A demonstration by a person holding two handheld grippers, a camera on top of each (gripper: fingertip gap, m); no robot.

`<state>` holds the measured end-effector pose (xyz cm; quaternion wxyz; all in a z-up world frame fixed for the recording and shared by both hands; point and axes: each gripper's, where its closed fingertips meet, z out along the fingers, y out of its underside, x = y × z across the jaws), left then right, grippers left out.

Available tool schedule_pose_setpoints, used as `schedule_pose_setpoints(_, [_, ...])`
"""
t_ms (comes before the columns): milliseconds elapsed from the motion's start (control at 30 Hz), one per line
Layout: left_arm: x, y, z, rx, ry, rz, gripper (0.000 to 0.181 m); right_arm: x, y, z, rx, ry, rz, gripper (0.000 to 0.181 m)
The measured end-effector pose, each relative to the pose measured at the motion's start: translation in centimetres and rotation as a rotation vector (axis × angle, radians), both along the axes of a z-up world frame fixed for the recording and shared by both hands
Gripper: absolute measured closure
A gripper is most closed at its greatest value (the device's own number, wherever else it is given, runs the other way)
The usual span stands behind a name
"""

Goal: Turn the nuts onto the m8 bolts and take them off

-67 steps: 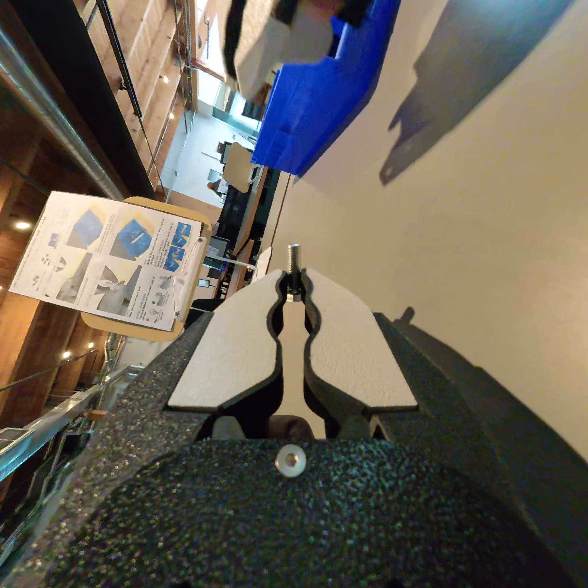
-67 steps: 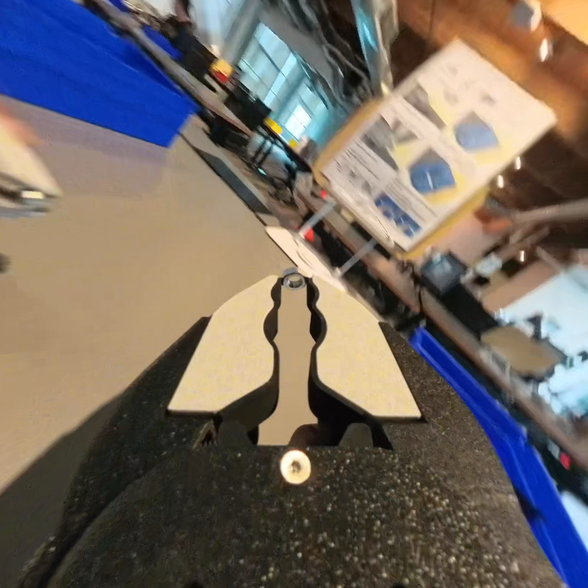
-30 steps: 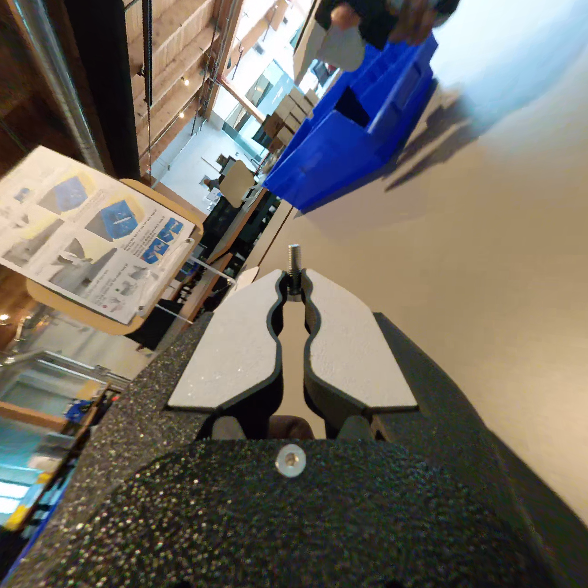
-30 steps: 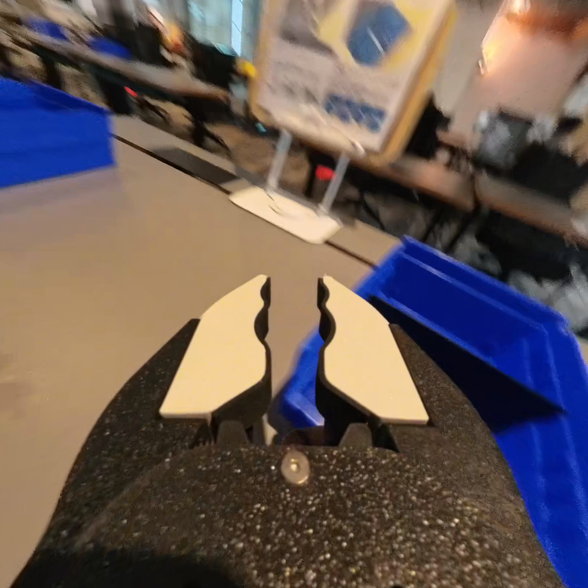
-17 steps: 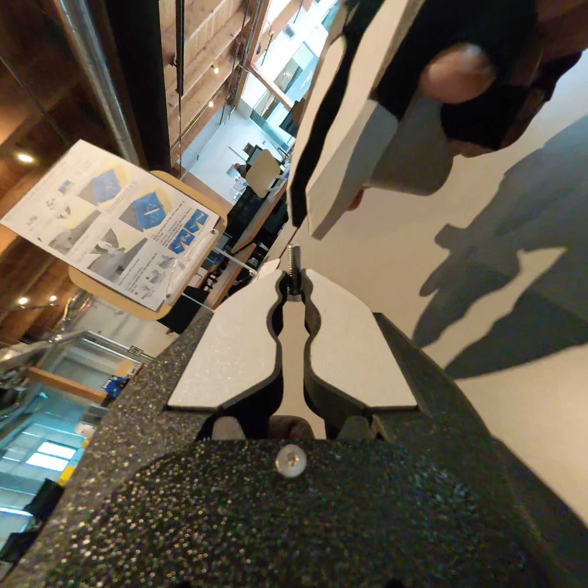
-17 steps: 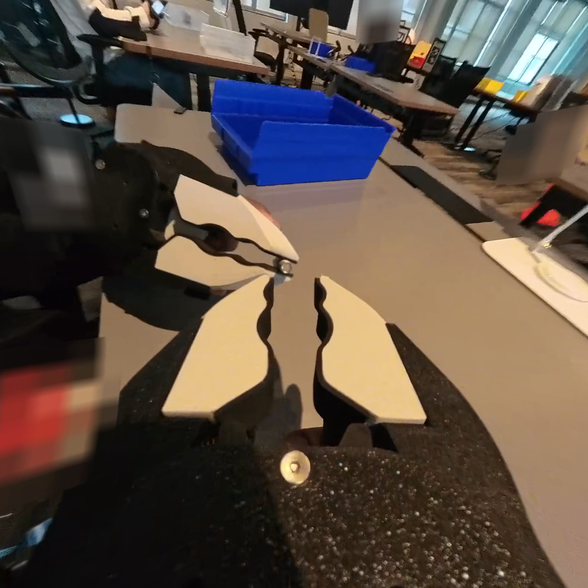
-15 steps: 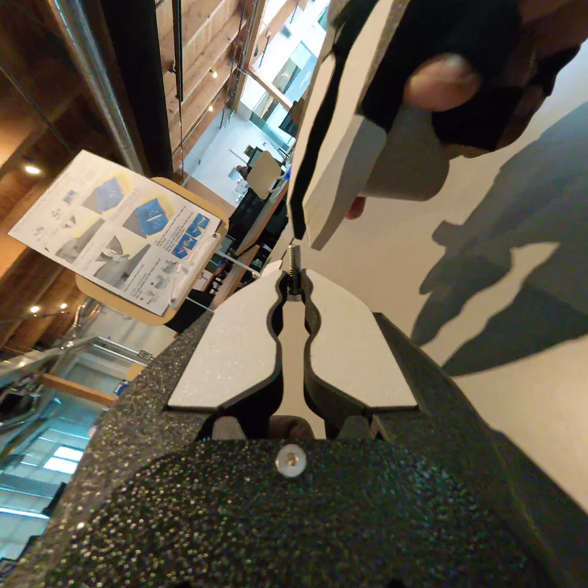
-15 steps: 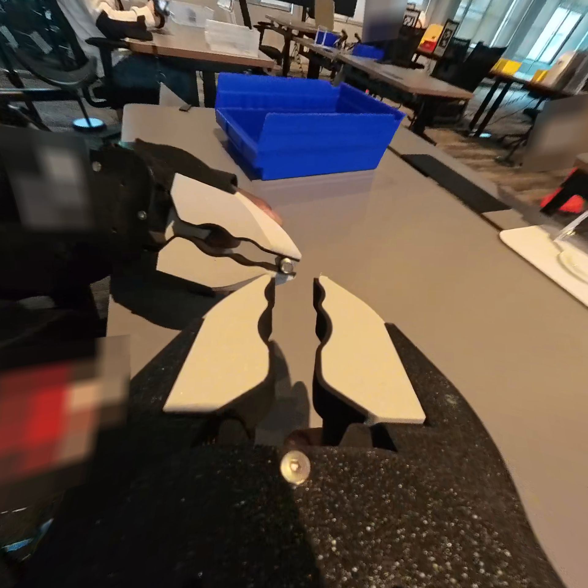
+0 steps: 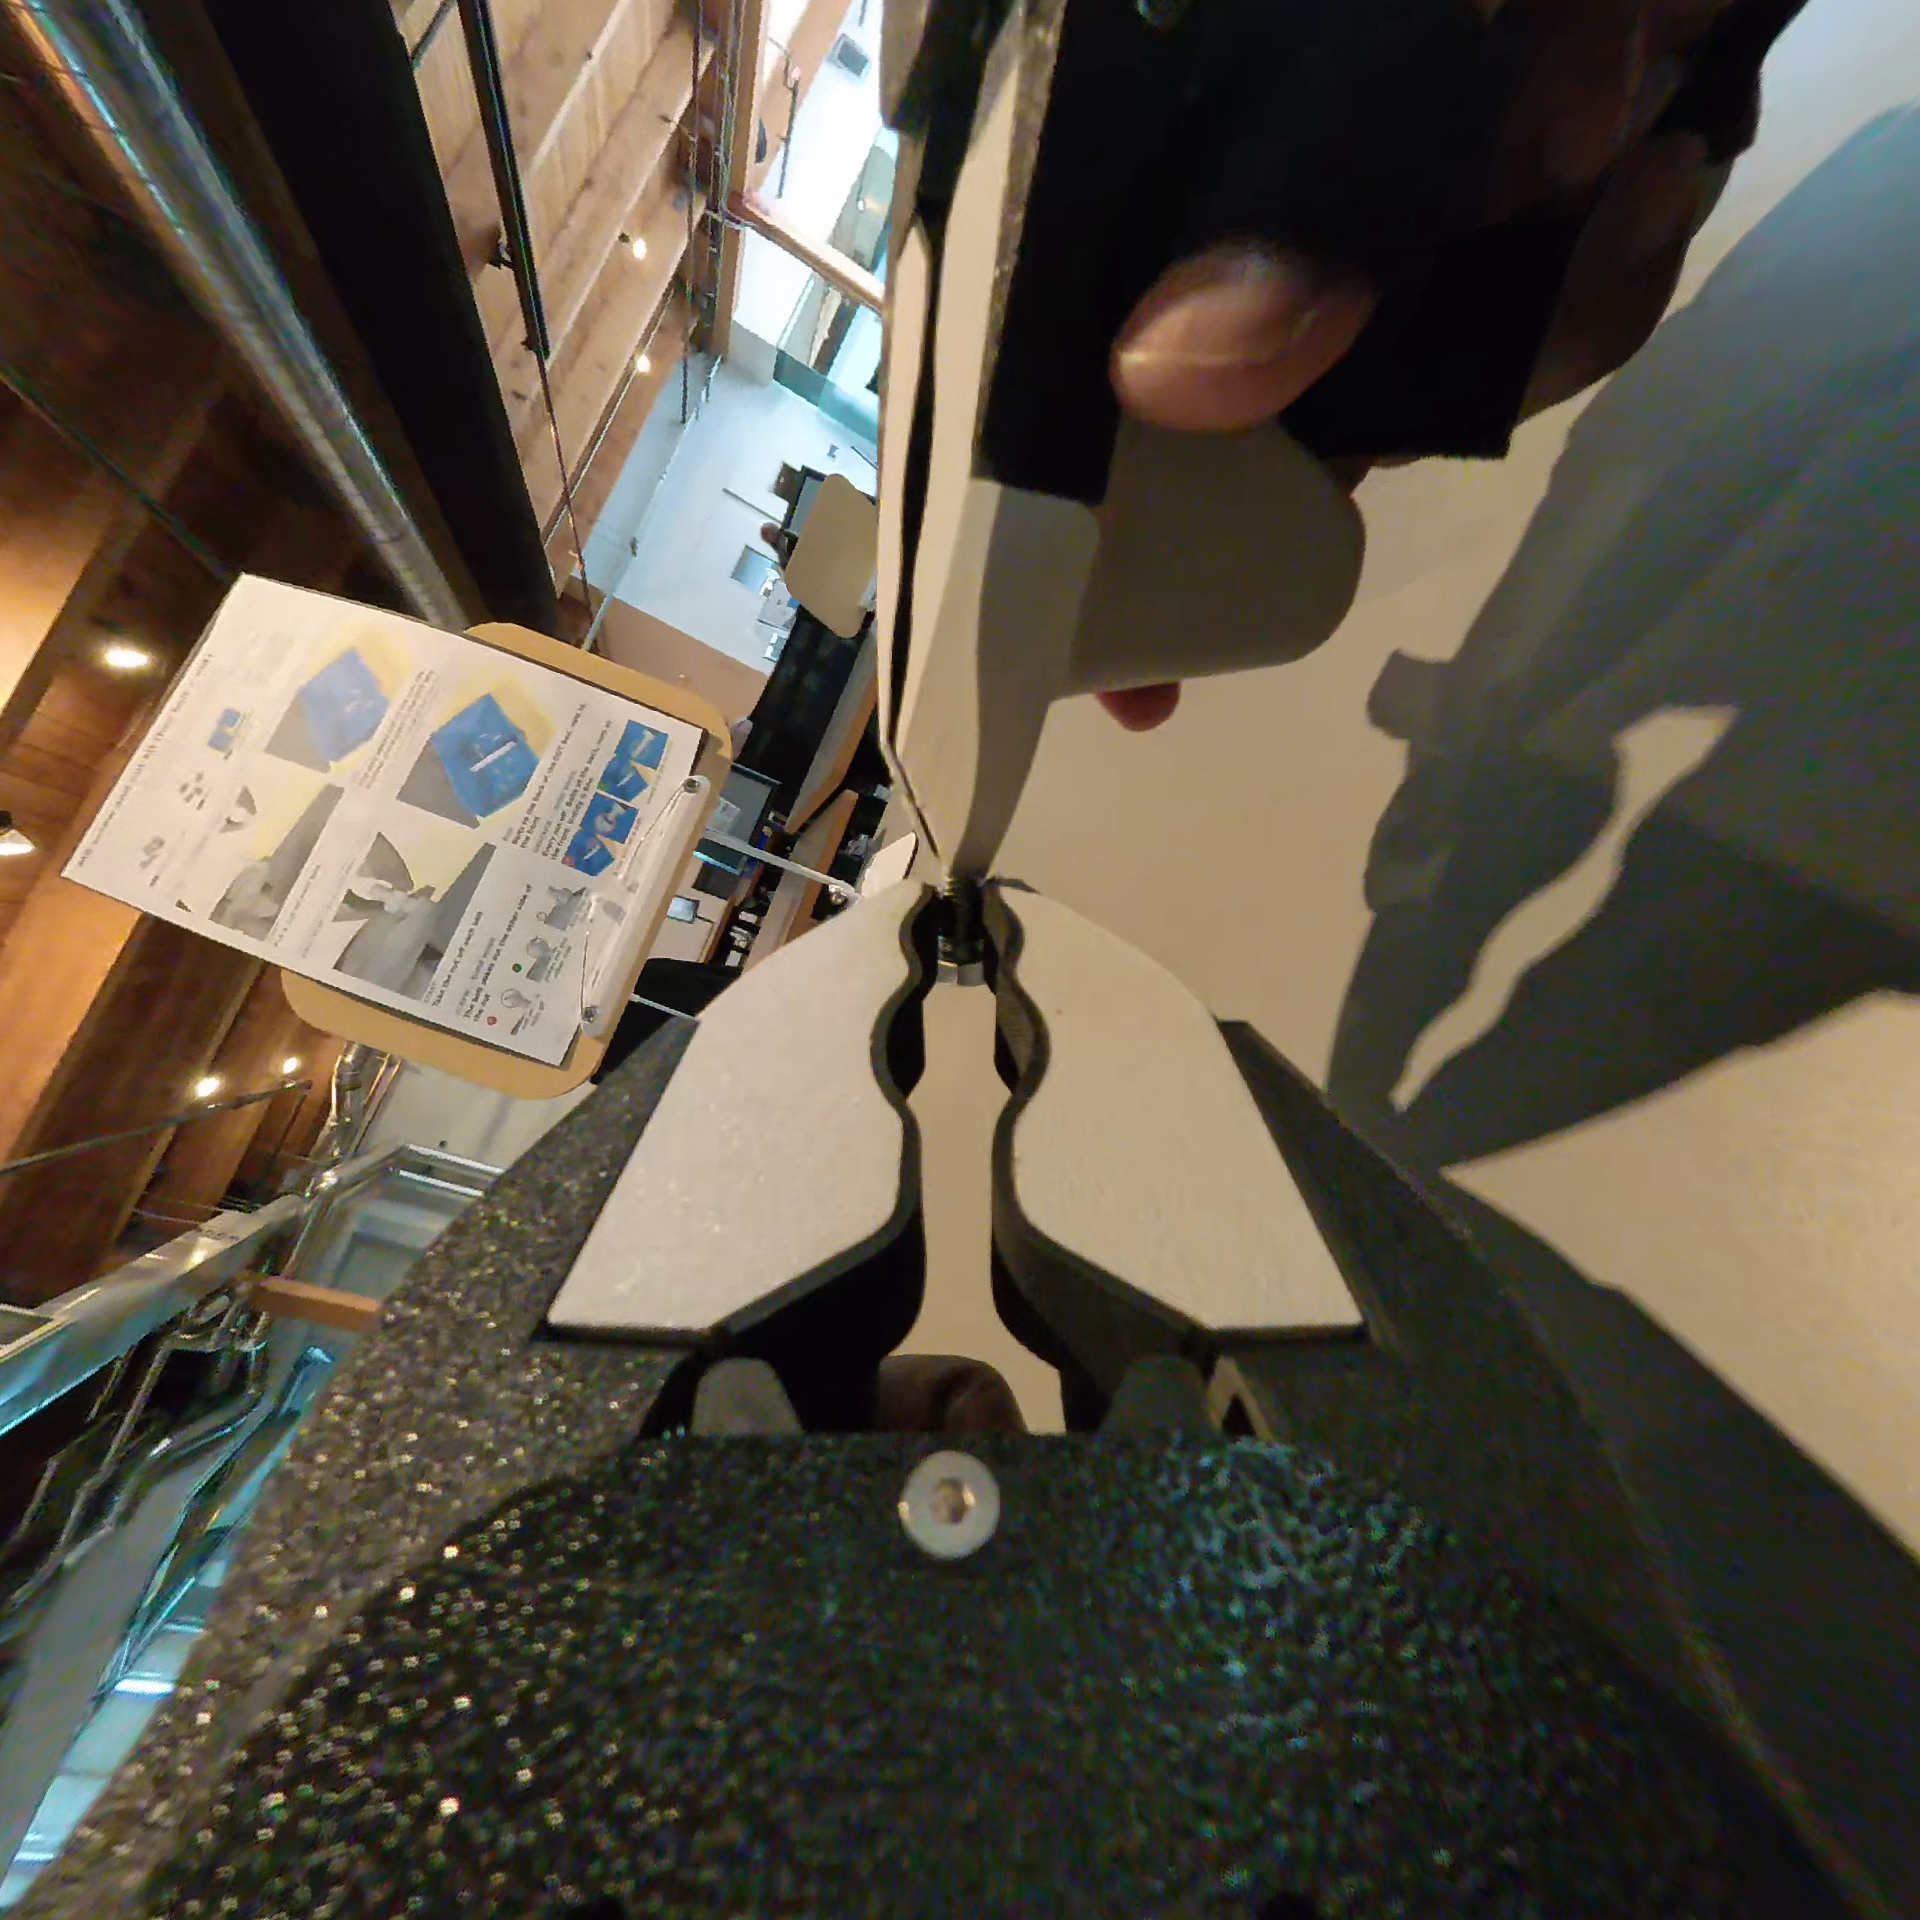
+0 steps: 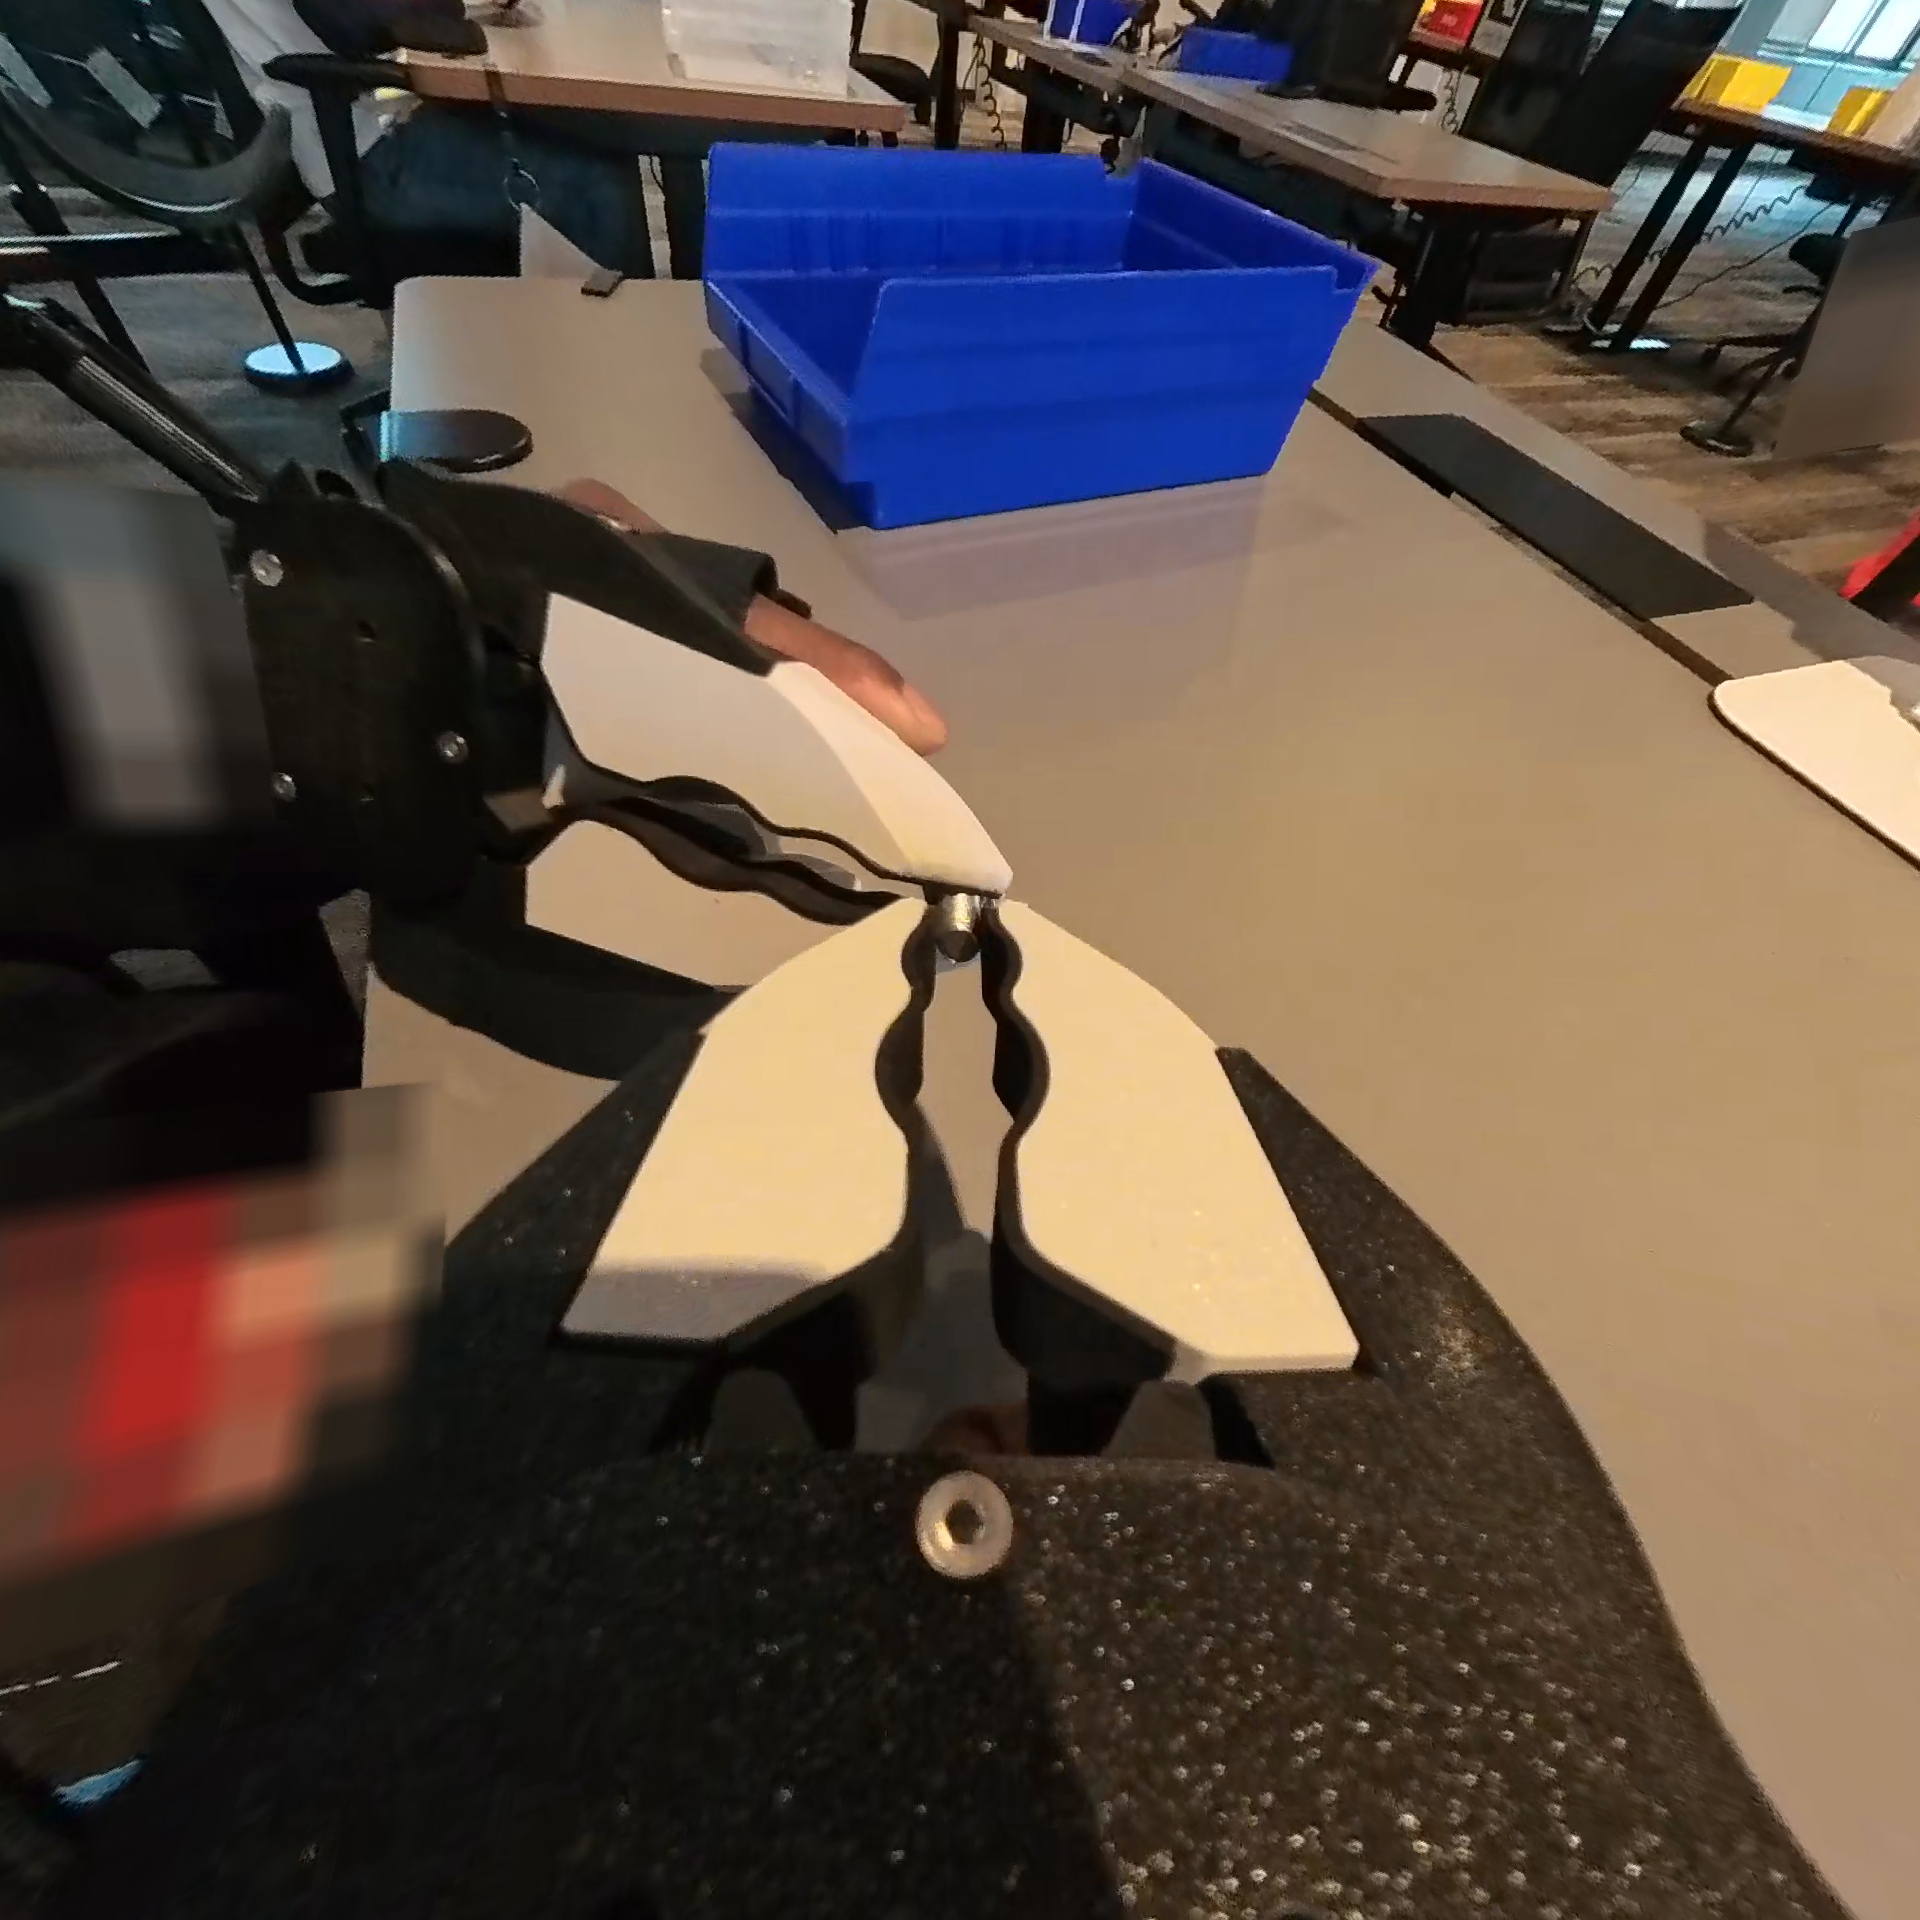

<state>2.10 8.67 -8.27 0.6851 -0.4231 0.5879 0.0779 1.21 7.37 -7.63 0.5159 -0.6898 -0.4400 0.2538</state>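
Printed instruction sheet (image 9: 384, 821) on a brown clipboard stand (image 9: 540, 1060), left of frame in the left wrist view: photo panels with small captions (wording not recorded). No other writing is legible in either view.

Speckled black hand-held gripper (image 9: 961, 914), pale wavy-edged fingers (image 9: 769, 1122), silver screw (image 9: 948, 1503)

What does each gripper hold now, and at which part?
Left gripper: the silver threaded bolt, near its head. Right gripper: shut on the bolt's threaded end.
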Motion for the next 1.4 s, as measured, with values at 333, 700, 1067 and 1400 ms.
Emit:
schedule_pose_setpoints(333, [-0.2,-0.2,1.8,-0.120,-0.201,-0.058,0.154,6.5,4.4,3.5,0.184,-0.048,-0.268,0.174])
schedule_pose_setpoints(700, [0.4,-0.3,1.4,-0.127,-0.184,-0.052,0.158,38.8,21.2,5.6,0.021,-0.409,-1.040,0.173])
schedule_pose_setpoints(1067, [0.0,-0.2,1.7,-0.126,-0.202,-0.050,0.161,45.2,24.6,-2.6,-0.312,-0.843,-1.057,0.173])
schedule_pose_setpoints(1400, [-0.1,-0.5,1.9,-0.120,-0.211,-0.057,0.162,45.4,24.5,-2.6,-0.361,-0.793,-1.047,0.166])
